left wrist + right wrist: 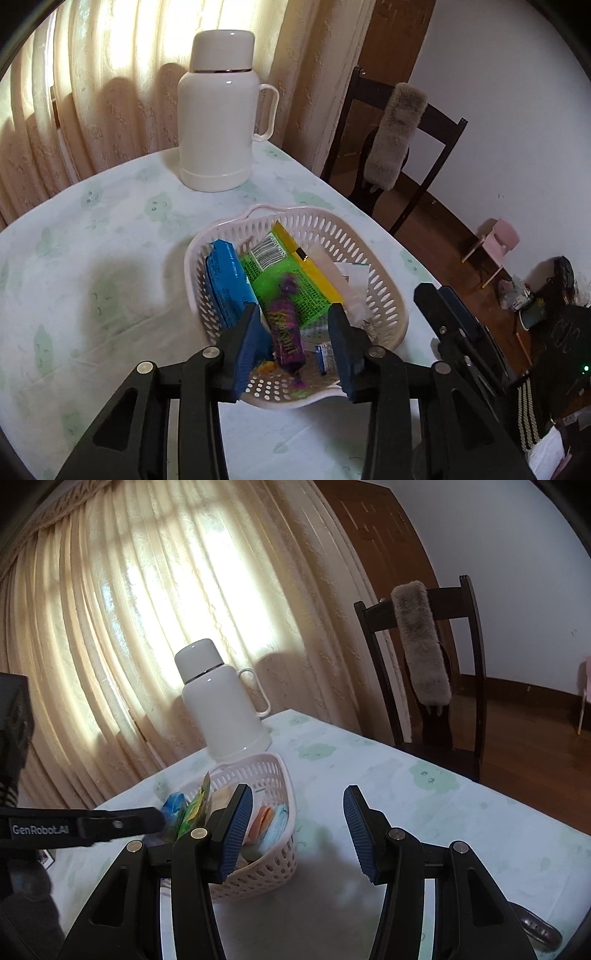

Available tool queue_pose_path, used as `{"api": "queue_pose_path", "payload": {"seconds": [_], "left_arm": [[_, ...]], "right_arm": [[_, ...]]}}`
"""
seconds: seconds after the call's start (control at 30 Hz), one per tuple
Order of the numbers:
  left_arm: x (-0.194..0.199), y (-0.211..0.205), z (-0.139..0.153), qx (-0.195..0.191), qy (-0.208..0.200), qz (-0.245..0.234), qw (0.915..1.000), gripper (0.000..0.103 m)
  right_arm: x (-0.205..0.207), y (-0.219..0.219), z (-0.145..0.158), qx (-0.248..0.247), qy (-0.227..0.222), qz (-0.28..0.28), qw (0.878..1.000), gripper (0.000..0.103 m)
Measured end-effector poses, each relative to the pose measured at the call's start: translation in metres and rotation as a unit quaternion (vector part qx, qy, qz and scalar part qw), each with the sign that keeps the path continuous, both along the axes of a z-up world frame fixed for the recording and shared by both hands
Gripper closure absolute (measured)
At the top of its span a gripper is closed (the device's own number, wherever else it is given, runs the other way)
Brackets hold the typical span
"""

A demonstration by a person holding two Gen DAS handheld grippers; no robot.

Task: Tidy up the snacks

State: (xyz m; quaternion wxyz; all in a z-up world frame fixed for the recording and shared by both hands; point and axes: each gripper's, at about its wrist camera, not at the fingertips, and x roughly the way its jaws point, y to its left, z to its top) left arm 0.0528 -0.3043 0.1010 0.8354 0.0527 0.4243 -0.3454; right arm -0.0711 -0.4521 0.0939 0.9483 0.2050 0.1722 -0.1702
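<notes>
- Hovering over the near end of the white slotted basket (384, 291), the left gripper (295, 343) has its jaws parted, with a purple candy wrapper (286, 332) in the gap between the blue pads (249, 343); the wrapper is blurred and touches neither pad, so it is not gripped.
- Inside the basket lie a blue packet (225, 284) against the left wall, a green packet (284, 273) with a barcode beside it, a yellow packet (314, 262) partly under the green one, and white wrappers to the right.
- The right gripper (297, 830) is held above the worktop (424, 812) just right of the basket (273, 867), jaws apart with nothing between them.
- A white thermos jug (218, 122) stands upright on the worktop (92, 240) beyond the basket, well apart from it, in front of a cream curtain (110, 74).
- A dark wooden chair (476, 686) with a grey furry cover (421, 646) over its backrest stands at the worktop's far edge.
</notes>
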Motion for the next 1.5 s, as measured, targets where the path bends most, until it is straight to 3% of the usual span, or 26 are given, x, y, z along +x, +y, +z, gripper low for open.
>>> {"api": "queue_pose_path", "payload": {"seconds": [0.27, 0.47, 0.67, 0.8, 0.97, 1.13, 1.23, 1.5], "left_arm": [[0.003, 0.013, -0.004, 0.014, -0.005, 0.025, 0.9996, 0.068], [0.007, 0.003, -0.018, 0.065, -0.027, 0.048, 0.9964, 0.068], [0.004, 0.003, -0.017, 0.072, -0.037, 0.049, 0.9955, 0.067], [0.0, 0.012, -0.009, 0.061, -0.037, 0.06, 0.9956, 0.046], [-0.016, 0.025, 0.004, 0.051, -0.068, 0.068, 0.9941, 0.036], [-0.036, 0.035, 0.013, 0.078, -0.143, 0.103, 0.9813, 0.019], [-0.038, 0.04, 0.014, 0.082, -0.159, 0.118, 0.9767, 0.011], [-0.036, 0.047, 0.014, 0.102, -0.189, 0.153, 0.9646, 0.005]], "right_arm": [[0.0, 0.0, 0.0, 0.003, -0.001, -0.004, 1.0, 0.05], [-0.001, -0.001, 0.001, 0.003, -0.004, -0.006, 1.0, 0.05], [-0.001, 0.0, 0.001, 0.003, -0.006, -0.006, 1.0, 0.05], [-0.002, -0.001, 0.001, 0.004, -0.007, -0.007, 1.0, 0.05], [-0.004, -0.004, 0.002, 0.01, -0.011, -0.011, 1.0, 0.045], [-0.004, -0.002, 0.004, 0.013, -0.011, -0.003, 1.0, 0.037], [-0.001, 0.001, 0.007, 0.017, 0.004, 0.017, 1.0, 0.03], [-0.005, 0.016, 0.022, -0.023, 0.041, 0.057, 0.997, 0.015]]}}
